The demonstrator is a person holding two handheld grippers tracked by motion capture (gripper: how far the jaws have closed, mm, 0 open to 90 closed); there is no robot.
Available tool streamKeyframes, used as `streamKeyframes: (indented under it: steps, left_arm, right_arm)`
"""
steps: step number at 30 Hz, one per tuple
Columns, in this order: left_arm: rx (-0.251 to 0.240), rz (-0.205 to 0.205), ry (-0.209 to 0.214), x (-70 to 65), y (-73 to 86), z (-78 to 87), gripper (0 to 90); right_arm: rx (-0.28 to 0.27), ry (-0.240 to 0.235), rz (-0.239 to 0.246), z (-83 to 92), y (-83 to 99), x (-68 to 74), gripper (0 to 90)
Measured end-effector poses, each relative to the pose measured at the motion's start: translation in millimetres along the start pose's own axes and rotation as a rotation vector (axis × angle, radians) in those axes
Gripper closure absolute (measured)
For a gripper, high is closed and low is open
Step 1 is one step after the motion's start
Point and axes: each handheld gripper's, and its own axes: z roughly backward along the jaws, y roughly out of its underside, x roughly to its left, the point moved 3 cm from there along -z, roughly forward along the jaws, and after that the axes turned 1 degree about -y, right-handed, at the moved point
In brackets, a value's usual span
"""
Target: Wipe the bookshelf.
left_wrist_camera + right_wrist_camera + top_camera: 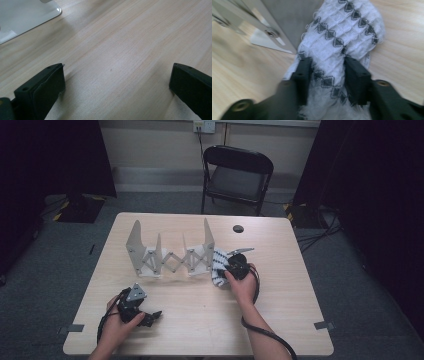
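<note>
**At the right end of the rack: a patterned cloth between the fingers**

Beside the rack's rightmost panel lies the white cloth (pixel 342 32) with dark diamond motifs, bunched on the table (pixel 210 320) and touching the panel's foot. The right gripper (pixel 325 72) straddles a fold of it; its fingers (pixel 303 75) flank the fabric on both sides, and the fold bulges between them, so they appear closed on the cloth, though only loosely. The expanding rack (pixel 170 255), with upright panels joined by a scissor lattice, stands just left of the cloth. Well apart, near the table's front edge, the left gripper (pixel 117 82) rests with fingers wide apart over bare wood, holding nothing. Risks, as judged: a loose pinch may let the cloth slip when lifted; the knit may snag on the panel's edge or rivets; a sideways pull could drag or tip the light rack
</note>
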Motion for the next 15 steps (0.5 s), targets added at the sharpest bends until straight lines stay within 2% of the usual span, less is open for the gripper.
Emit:
streamKeyframes:
  steps: [1, 5, 8, 11, 15]
  left_arm:
    - [-0.001, 0.001, 0.000, -0.1, 0.0, -0.1, 0.0]
    - [0.001, 0.003, -0.003, 0.1, -0.7, -0.7, 0.0]
    - [-0.003, 0.007, -0.001, 0.2, -1.5, -1.8, 0.0]
    - [-0.003, 0.007, -0.002, 0.2, -1.5, -1.8, 0.0]
    - [-0.004, 0.007, -0.002, 0.2, -1.5, -1.8, 0.0]
  right_arm:
    - [0.007, -0.044, -0.008, 0.2, 0.9, 1.5, 70.0]
    - [0.026, -0.090, -0.004, 0.5, 1.6, 5.1, 73.0]
    - [0.030, -0.113, 0.003, 1.9, 4.3, 7.4, 73.8]
    - [0.051, -0.125, 0.036, 5.0, 6.9, 12.2, 74.1]
    - [0.062, -0.121, 0.058, 9.6, 10.5, 15.4, 74.1]
